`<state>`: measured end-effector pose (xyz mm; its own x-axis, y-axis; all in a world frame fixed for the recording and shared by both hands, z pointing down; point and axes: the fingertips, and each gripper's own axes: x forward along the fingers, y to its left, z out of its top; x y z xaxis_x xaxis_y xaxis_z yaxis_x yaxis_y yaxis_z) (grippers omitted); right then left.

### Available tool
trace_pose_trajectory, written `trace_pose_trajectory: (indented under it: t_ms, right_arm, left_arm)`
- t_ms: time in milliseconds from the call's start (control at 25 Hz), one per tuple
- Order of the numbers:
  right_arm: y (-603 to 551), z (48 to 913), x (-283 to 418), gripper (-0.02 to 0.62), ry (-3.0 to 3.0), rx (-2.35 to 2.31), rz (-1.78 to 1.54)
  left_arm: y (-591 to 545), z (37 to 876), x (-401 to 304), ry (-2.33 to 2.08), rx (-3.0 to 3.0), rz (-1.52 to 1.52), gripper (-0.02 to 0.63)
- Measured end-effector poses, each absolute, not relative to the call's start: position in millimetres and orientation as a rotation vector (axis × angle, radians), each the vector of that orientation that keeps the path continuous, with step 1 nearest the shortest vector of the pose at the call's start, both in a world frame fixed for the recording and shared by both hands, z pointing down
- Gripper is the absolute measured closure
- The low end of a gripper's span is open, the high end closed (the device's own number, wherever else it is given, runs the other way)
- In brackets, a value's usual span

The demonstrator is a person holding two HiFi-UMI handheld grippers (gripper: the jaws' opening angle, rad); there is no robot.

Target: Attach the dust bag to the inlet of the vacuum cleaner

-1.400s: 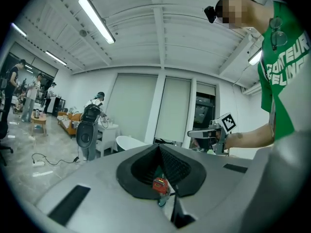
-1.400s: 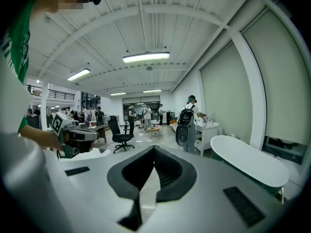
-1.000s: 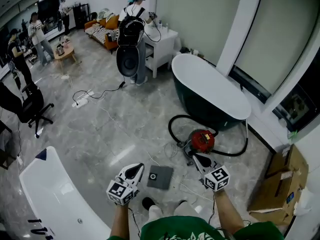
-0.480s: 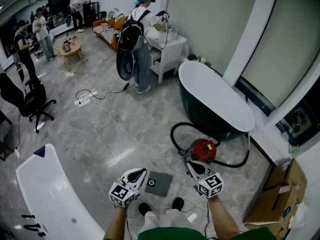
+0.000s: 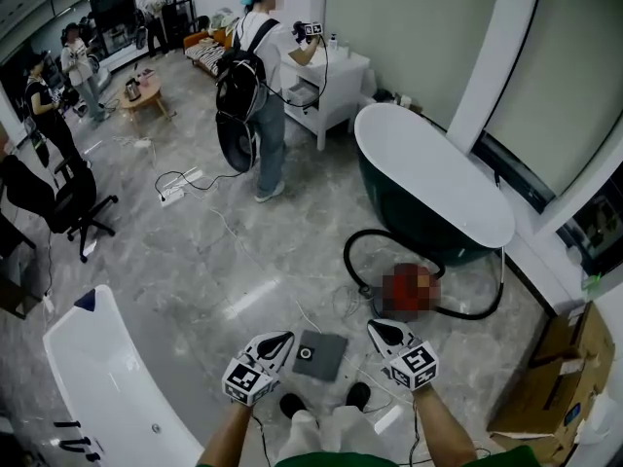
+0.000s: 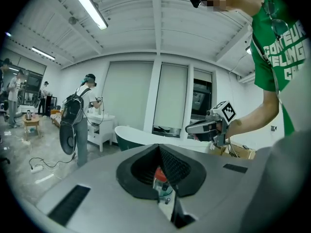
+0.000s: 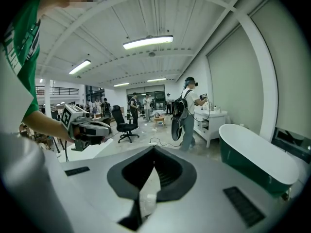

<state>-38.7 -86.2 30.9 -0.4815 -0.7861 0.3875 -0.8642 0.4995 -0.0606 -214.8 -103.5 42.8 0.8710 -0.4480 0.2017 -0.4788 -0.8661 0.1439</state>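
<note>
Head view: both grippers are out low over the grey floor (image 5: 224,251). The left gripper (image 5: 277,341) has its tips pressed together and is empty, and the right gripper (image 5: 378,330) is the same. The bag (image 5: 319,353) lies flat on the floor between them, round hole up, and neither gripper touches it. The red vacuum (image 5: 409,290) sits beyond the right gripper, near the dark tub (image 5: 428,175). Bag and vacuum are apart.

Left gripper view: the jaws meet at the tips with nothing held. A bit of the red vacuum shows through the slit below them. The right gripper hangs in the air at right.

Right gripper view: the jaws are tip to tip with nothing between. Pale floor shows through the slit. The left gripper is at left, and a person (image 7: 183,111) stands by a white cabinet (image 7: 210,121).
</note>
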Motion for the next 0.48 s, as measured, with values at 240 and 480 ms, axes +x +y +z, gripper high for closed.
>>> trace_pose_trajectory:
  t_ms: [240,480]
  right_arm:
    - [-101,67,-14,0.588,-2.43,1.371,0.391]
    - [-122,108,3,0.588,-2.425,1.329,0.404]
  left_arm:
    - [-114,86,-183,-0.662,2.81,0.322,0.603]
    - [-142,119,-152,-0.666,2.779,0.311,0.603]
